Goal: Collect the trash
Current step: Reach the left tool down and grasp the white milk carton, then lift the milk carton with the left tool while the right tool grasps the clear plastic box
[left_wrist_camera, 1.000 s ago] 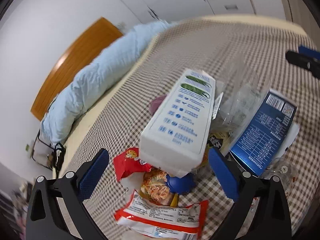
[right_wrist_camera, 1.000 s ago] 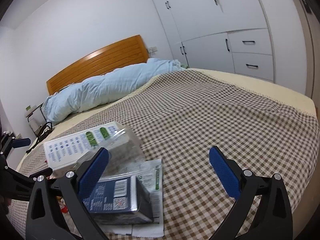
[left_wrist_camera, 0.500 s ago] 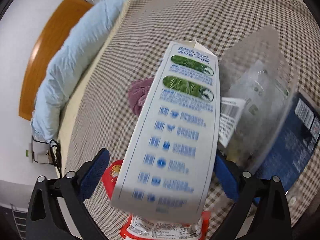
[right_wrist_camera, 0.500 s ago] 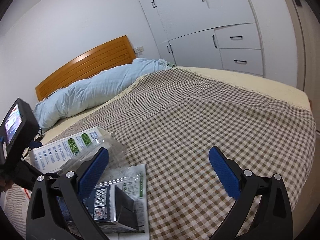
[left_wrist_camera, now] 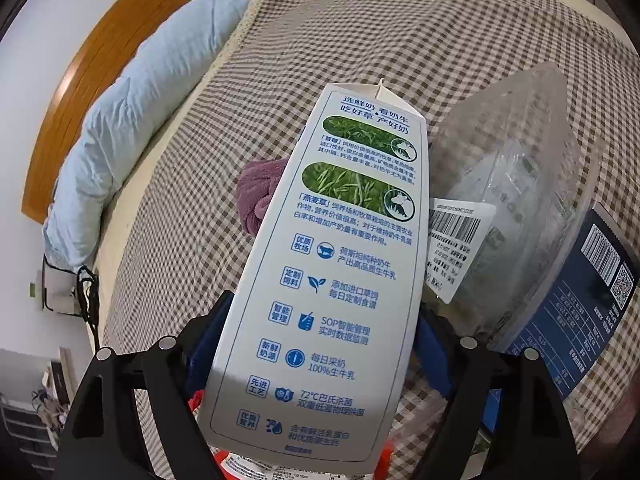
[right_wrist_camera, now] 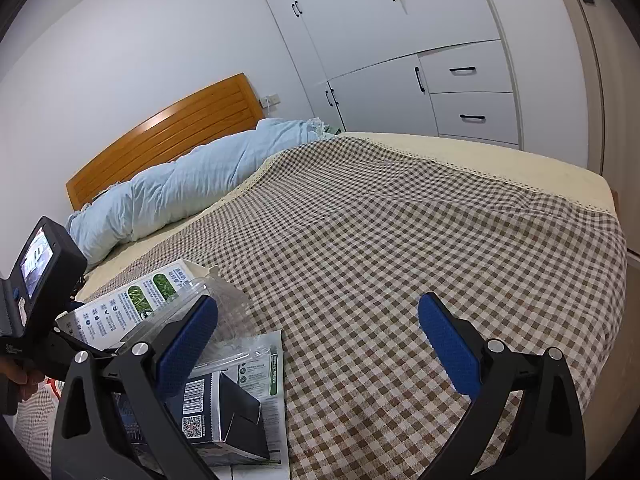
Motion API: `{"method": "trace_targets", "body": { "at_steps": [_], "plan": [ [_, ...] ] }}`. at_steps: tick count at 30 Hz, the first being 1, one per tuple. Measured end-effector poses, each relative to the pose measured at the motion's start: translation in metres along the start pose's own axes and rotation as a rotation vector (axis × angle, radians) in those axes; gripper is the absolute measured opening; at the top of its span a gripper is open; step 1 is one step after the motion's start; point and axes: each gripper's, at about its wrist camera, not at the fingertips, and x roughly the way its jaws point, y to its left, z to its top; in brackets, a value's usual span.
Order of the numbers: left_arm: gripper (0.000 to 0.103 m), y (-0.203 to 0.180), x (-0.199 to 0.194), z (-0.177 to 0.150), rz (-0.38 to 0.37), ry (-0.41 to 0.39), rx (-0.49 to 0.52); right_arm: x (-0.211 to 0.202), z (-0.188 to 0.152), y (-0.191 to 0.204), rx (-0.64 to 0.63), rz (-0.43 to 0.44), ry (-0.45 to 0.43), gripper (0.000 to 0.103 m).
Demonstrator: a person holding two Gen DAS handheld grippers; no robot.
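Between the blue pads of the left gripper (left_wrist_camera: 316, 344) lay the milk carton (left_wrist_camera: 340, 280), white with blue print, printed face up, its gabled top pointing to the far side of the checked bedspread (left_wrist_camera: 400, 40). Jaws had just been closing, carton between them; pad contact with its sides could not be confirmed, the carton hiding both pads. To its right: clear plastic clamshell (left_wrist_camera: 516, 200) with barcode label, then dark blue box (left_wrist_camera: 588, 292). Left and far: a purple cloth (left_wrist_camera: 256, 192), half hidden. Beneath the near end: red snack wrappers, mostly covered. Right gripper (right_wrist_camera: 316, 348): jaws wide apart, nothing between them, held above bare bedspread. Advice, as judgement: close squarely on the carton's narrow sides near the base, firmly enough not to slip, gently enough not to crush; lift clear of the clamshell leaning alongside. No trash receptacle in view.
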Motion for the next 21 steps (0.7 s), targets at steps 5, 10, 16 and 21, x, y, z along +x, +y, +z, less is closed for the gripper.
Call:
{"method": "trace_targets", "body": {
  "at_steps": [5,10,16,21],
  "plan": [
    [0.076,-0.005,-0.016,-0.009,0.03,-0.076,-0.023,0.001,-0.001,0.002,-0.003,0.005,0.007,0.096],
    [0.074,-0.009,-0.036,-0.019,0.071,-0.157,-0.054,0.003,-0.002,0.008,-0.019,0.011,0.011,0.096],
    [0.071,-0.009,-0.052,-0.029,0.07,-0.218,-0.103,0.005,-0.005,0.013,-0.036,0.015,0.017,0.096],
    [0.071,-0.008,-0.065,-0.04,0.092,-0.283,-0.134,0.004,-0.005,0.018,-0.049,0.018,0.016,0.096]
  ]
}}
